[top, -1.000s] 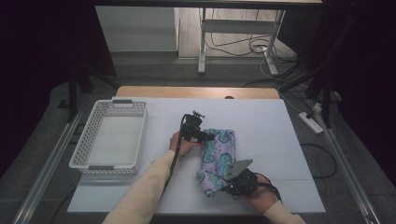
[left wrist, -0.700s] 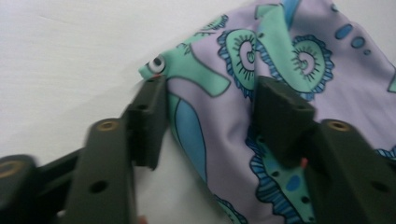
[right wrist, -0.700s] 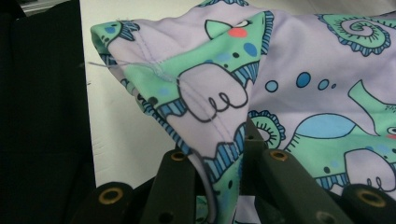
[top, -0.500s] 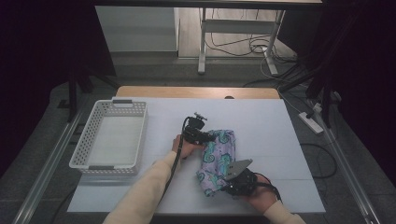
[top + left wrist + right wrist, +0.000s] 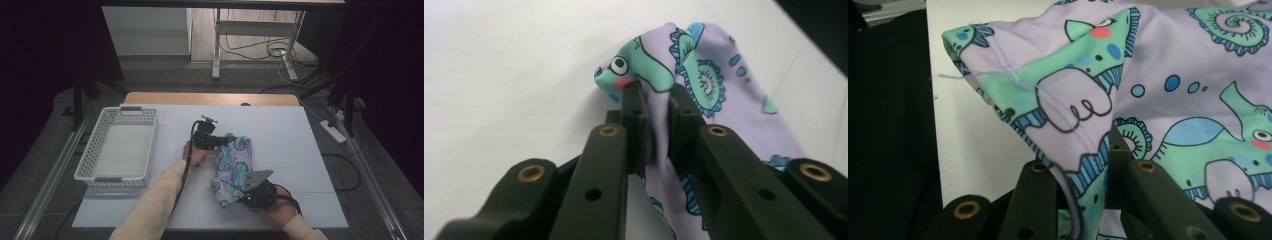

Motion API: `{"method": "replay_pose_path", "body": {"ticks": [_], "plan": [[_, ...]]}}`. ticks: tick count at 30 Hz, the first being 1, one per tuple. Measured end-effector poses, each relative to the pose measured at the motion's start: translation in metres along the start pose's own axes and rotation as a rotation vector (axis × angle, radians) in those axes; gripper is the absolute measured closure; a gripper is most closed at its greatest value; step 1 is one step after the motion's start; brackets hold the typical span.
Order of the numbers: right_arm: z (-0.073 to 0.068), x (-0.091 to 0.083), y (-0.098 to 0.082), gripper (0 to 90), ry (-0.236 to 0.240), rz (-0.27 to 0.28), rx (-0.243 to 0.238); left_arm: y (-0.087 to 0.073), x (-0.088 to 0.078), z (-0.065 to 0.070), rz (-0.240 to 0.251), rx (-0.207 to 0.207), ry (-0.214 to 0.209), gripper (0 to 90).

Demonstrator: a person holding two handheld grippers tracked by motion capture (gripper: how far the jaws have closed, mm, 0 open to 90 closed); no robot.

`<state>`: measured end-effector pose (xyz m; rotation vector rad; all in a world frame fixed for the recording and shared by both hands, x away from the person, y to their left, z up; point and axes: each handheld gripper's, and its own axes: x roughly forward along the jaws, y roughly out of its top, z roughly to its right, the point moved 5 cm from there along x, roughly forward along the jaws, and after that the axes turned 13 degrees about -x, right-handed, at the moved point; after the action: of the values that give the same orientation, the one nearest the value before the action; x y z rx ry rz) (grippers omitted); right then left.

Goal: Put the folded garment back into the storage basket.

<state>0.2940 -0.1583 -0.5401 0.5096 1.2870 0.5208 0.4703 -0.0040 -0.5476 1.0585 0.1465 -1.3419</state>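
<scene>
A lilac cloth printed with green seahorses lies crumpled on the white table sheet. My left gripper sits at the cloth's far left edge. Its jaws have just been closing and now pinch a fold of the cloth between the left gripper's pads. My right gripper is at the cloth's near corner. In the right gripper view, the right gripper is shut on a hemmed edge of the cloth, which drapes over its jaws.
A white plastic basket stands at the left of the table, with nothing in it. The table's near edge runs just below the right hand. Cables and a desk frame lie on the floor beyond the table.
The left gripper has edged a little toward the cloth's far left edge and its jaws have come together on the fabric. The right hand and the cloth's near corner have stayed where they were.
</scene>
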Motion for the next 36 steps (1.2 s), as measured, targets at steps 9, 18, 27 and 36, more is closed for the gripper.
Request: {"method": "replay_pose_path", "body": {"ticks": [9, 18, 27, 36], "plan": [[0.003, -0.004, 0.003, 80.5, -0.035, 0.027, 0.003, 0.009, -0.012, 0.004, 0.043, -0.011, -0.04, 80.5], [0.007, -0.009, 0.007, 80.6, -0.071, 0.059, -0.001, 0.016, -0.023, 0.006, 0.082, -0.028, -0.072, 80.6], [0.012, -0.013, 0.015, 80.6, -0.106, 0.094, 0.003, 0.022, -0.035, 0.005, 0.106, -0.025, -0.076, 80.7], [0.019, -0.014, 0.024, 80.6, -0.126, 0.12, 0.009, 0.028, -0.046, 0.006, 0.118, -0.012, -0.075, 80.7]]}}
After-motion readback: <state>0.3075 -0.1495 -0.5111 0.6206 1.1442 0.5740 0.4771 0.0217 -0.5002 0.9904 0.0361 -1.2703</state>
